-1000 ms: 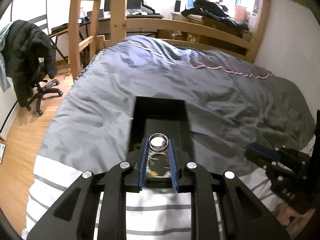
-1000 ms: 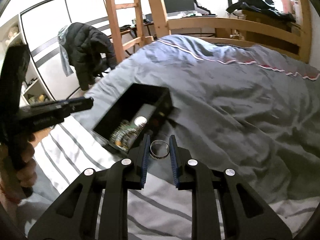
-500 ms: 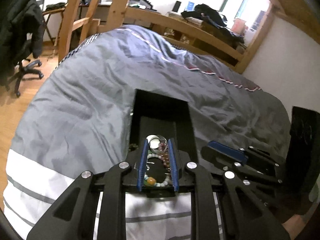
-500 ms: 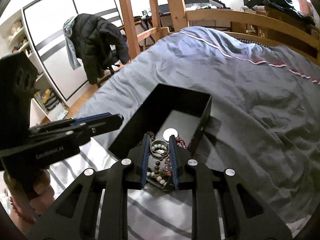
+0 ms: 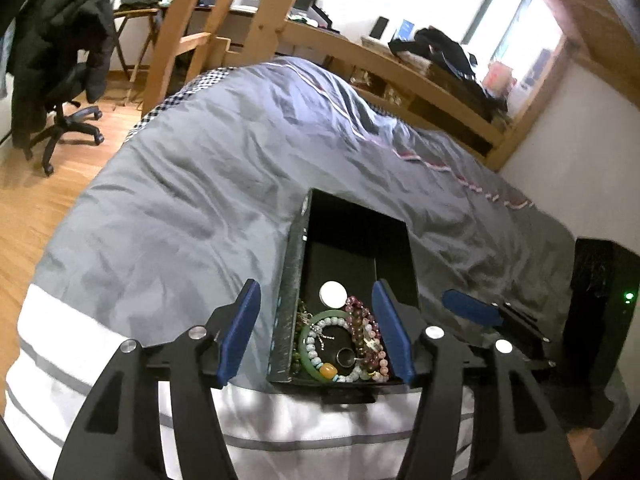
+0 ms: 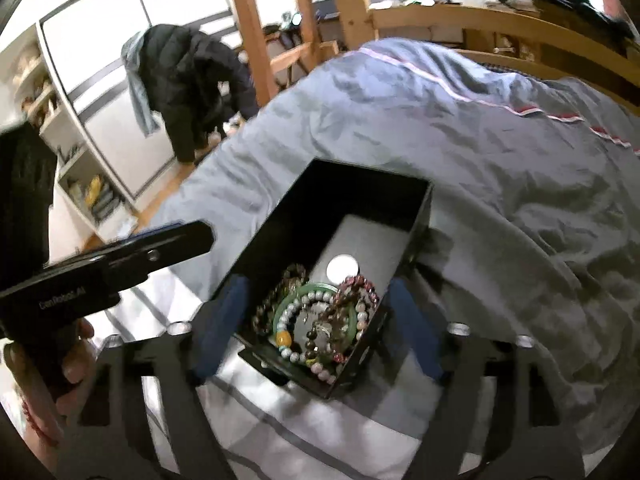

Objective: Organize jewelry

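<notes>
A black open box (image 5: 289, 280) (image 6: 276, 228) lies on the grey bed cover. Inside lie bead bracelets (image 5: 366, 336) (image 6: 352, 300), a green bangle (image 5: 306, 340) (image 6: 296, 296), a white round disc (image 5: 333, 295) (image 6: 342, 266) and silver rings (image 5: 346, 357) (image 6: 322, 330). My left gripper (image 5: 316, 340) is open and empty, its fingers straddling the box's near end. My right gripper (image 6: 316, 332) is open and empty, also spread over the box's near end. The right gripper shows in the left view (image 5: 472, 312), the left one in the right view (image 6: 120, 256).
The bed has a grey duvet (image 5: 200, 184) with a white striped sheet (image 5: 80, 344) at the near edge. A wooden bed frame and ladder (image 5: 180, 40) stand behind. An office chair with a dark jacket (image 5: 56, 60) is on the wooden floor to the left.
Both grippers were shut on silver rings above the box. Both have opened wide, and the rings now lie in the box among the bracelets.
</notes>
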The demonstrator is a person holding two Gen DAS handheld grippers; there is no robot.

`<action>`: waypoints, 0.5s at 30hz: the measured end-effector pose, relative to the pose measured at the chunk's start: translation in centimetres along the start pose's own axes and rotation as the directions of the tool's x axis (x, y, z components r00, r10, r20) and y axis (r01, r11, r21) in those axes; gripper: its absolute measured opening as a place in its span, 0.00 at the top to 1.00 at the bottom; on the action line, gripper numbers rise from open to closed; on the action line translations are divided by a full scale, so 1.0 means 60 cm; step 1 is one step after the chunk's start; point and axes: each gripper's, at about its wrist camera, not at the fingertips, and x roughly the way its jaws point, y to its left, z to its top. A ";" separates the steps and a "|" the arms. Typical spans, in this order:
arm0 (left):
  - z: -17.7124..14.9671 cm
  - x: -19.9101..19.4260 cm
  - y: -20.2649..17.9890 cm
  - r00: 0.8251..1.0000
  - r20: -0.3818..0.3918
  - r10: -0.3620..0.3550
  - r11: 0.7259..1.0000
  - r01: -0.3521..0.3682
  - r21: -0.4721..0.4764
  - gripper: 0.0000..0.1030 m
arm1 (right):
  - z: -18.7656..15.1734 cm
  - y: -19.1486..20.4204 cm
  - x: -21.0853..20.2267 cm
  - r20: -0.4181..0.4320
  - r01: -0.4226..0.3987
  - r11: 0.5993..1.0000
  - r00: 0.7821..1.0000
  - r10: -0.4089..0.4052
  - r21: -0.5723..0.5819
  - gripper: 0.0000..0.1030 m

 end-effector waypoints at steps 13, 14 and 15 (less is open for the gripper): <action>-0.014 -0.077 0.012 0.985 0.100 0.137 0.990 -0.138 0.008 0.22 | -0.013 0.009 -0.051 0.009 0.112 0.990 0.994 -0.112 -0.080 0.04; -0.015 -0.086 0.009 0.984 0.109 0.138 0.990 -0.140 0.008 0.20 | -0.015 0.012 -0.057 0.004 0.114 0.990 0.993 -0.114 -0.084 0.04; -0.016 -0.090 0.006 0.983 0.112 0.145 0.989 -0.147 0.010 0.18 | -0.018 0.013 -0.061 0.002 0.117 0.990 0.993 -0.117 -0.084 0.04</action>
